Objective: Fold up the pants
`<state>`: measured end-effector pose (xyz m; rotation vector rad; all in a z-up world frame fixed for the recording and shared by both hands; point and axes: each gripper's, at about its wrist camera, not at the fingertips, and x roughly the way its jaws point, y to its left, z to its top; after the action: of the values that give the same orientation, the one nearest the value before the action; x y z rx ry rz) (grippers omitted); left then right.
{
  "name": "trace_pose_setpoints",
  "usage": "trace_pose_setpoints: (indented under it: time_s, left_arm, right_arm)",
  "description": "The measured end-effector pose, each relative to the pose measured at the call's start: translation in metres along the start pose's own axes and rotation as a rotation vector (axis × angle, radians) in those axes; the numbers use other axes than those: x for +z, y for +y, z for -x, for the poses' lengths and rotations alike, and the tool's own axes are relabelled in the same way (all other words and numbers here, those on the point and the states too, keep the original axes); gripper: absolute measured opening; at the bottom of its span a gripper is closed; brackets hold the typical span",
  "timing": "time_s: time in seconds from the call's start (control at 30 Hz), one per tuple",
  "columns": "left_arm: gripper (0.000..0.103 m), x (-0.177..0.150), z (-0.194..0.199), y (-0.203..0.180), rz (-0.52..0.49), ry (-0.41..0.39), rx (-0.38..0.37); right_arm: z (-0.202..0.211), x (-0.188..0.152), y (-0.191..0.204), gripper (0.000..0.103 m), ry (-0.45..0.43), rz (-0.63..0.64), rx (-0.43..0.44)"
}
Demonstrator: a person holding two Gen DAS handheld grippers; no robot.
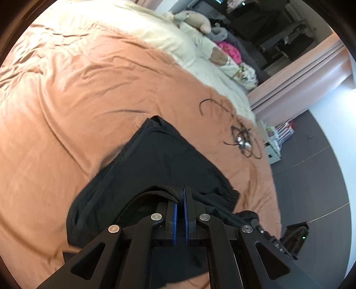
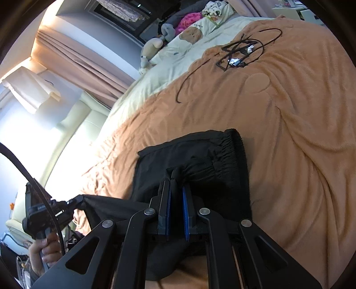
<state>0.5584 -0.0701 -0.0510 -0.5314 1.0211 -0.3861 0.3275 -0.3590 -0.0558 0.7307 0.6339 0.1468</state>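
Black pants (image 1: 160, 162) lie partly folded on the orange blanket (image 1: 77, 100); they also show in the right wrist view (image 2: 200, 155), with the elastic waistband (image 2: 235, 151) at the right. My left gripper (image 1: 180, 195) is shut on a black edge of the pants and holds it up. It also shows at the left of the right wrist view (image 2: 76, 201), gripping a stretched pants edge. My right gripper (image 2: 176, 180) is shut on a bunched fold of the pants near the waistband.
A tangle of black cables (image 1: 242, 142) lies on the blanket beyond the pants, also seen in the right wrist view (image 2: 240, 53). Cream bedding (image 1: 200, 51), stuffed toys (image 1: 195, 20) and clothes sit at the bed's head. The bed edge and grey floor (image 1: 311, 177) are to the right.
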Motion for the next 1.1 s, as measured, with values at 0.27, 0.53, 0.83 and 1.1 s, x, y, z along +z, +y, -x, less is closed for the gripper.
trace_pose_setpoints:
  time_s: [0.27, 0.53, 0.83, 1.1]
  left_arm:
    - [0.014, 0.033, -0.051, 0.012, -0.038, 0.006, 0.159]
    - [0.061, 0.046, -0.064, 0.022, -0.161, -0.001, 0.263]
    - [0.061, 0.037, -0.107, 0.025, -0.438, 0.127, 0.416]
    - [0.053, 0.03, -0.142, 0.025, -0.569, 0.181, 0.477]
  right_arm:
    - [-0.011, 0.013, -0.001, 0.055, -0.024, 0.015, 0.033]
    - [0.002, 0.016, 0.0, 0.075, -0.036, 0.124, -0.047]
    - [-0.008, 0.014, 0.03, 0.075, 0.039, 0.296, -0.124]
    - [-0.029, 0.01, 0.043, 0.075, 0.072, 0.38, -0.146]
